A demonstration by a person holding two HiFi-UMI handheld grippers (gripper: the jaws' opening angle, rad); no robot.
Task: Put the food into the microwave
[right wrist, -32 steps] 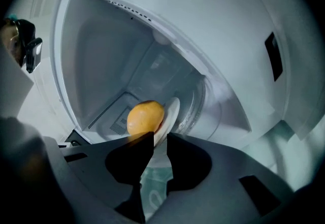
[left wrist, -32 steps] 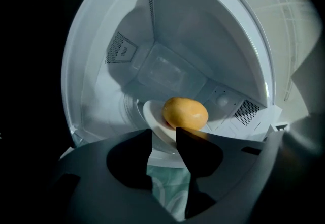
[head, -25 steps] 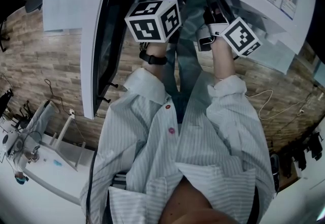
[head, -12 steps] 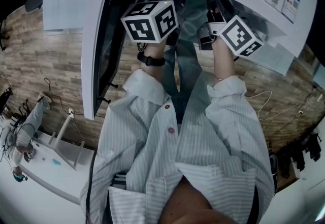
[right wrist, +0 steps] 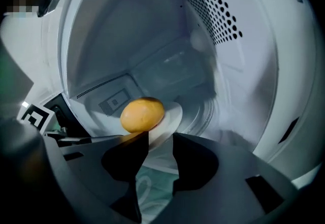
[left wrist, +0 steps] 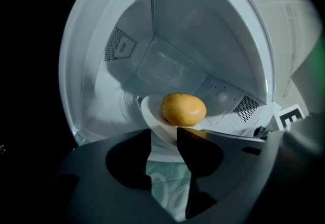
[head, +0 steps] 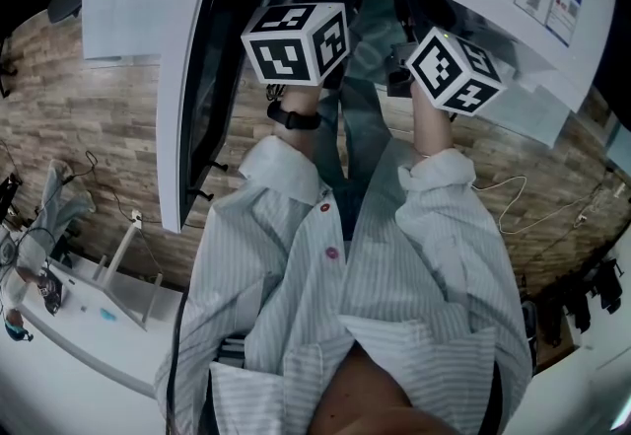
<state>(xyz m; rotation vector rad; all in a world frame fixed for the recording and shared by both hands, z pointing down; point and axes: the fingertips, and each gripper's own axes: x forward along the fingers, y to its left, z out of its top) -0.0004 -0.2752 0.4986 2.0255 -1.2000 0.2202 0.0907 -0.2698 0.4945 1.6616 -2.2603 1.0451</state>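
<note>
- The yellow, rounded food (left wrist: 184, 109) lies on a white plate (left wrist: 150, 112) inside the open microwave (left wrist: 203, 30), near the front edge of its floor.
- Left gripper (left wrist: 163, 136): jaws apart, plate rim between the tips.
- Right gripper (right wrist: 160, 139): jaws opening, the plate rim between them, unclamped.

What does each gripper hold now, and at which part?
Right gripper: jaws opening, plate rim between them, ungripped. Left gripper: rim between jaws; grip cannot be told.

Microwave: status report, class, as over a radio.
Right gripper jaws opening, plate rim between them, not pinched. Left gripper open. Food on plate inside microwave. Door open, nothing blocking.
</note>
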